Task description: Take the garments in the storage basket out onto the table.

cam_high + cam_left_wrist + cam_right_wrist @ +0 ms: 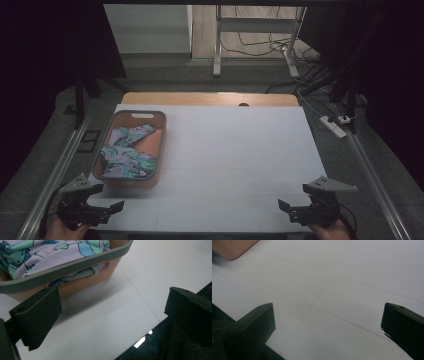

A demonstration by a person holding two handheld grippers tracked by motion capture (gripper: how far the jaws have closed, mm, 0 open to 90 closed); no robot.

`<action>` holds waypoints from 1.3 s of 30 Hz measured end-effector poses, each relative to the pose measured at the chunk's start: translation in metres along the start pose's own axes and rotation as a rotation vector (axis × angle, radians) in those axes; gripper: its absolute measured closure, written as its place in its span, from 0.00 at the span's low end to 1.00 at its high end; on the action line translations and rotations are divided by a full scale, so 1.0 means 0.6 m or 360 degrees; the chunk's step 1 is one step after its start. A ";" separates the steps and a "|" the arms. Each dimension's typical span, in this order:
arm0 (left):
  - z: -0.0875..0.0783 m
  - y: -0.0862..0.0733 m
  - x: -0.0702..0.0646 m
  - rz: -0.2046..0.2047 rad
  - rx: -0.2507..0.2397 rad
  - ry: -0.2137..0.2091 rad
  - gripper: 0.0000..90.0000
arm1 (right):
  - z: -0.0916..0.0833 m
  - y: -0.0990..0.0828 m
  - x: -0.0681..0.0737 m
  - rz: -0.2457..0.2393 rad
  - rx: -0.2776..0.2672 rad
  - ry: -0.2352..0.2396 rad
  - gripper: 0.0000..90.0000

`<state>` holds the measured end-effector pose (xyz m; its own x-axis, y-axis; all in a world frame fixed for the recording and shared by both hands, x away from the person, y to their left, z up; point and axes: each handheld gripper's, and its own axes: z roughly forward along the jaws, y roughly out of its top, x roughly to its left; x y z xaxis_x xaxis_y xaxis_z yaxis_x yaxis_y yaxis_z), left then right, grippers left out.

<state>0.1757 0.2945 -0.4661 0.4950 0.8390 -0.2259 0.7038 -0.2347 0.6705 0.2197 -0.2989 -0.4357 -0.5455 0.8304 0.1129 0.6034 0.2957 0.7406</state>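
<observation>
The cloth (127, 152) in the basket (161, 145) looks light, soft and floppy; I judge it will sag and trail when lifted, so I would pinch a raised fold near the top of the heap, not a flat spot. It is lilac with teal and blue cartoon shapes, crumpled, filling the orange, grey-rimmed basket at about ten o'clock on the table (235, 150). My left gripper (107, 207) waits at seven o'clock just short of the basket, jaws wide apart and empty; my right gripper (289, 210) at five o'clock likewise.
</observation>
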 end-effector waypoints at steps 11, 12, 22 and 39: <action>0.003 0.002 -0.005 0.0035 0.0032 0.0012 0.04 | 0.006 0.002 0.000 -0.0008 0.0058 0.0053 0.00; 0.003 0.001 -0.004 0.0032 0.0033 0.0015 0.04 | 0.007 0.003 0.000 -0.0018 0.0065 0.0056 0.00; 0.002 0.002 0.000 0.0005 0.0029 0.0004 0.04 | 0.011 0.004 0.004 -0.0073 0.0105 0.0083 0.00; 0.003 0.014 -0.004 0.0031 0.0032 -0.0010 0.01 | 0.012 0.003 0.008 -0.0106 0.0115 0.0093 0.00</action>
<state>0.1810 0.2897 -0.4612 0.5119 0.8311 -0.2175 0.7040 -0.2607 0.6606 0.2225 -0.2911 -0.4382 -0.6174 0.7796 0.1048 0.6039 0.3844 0.6982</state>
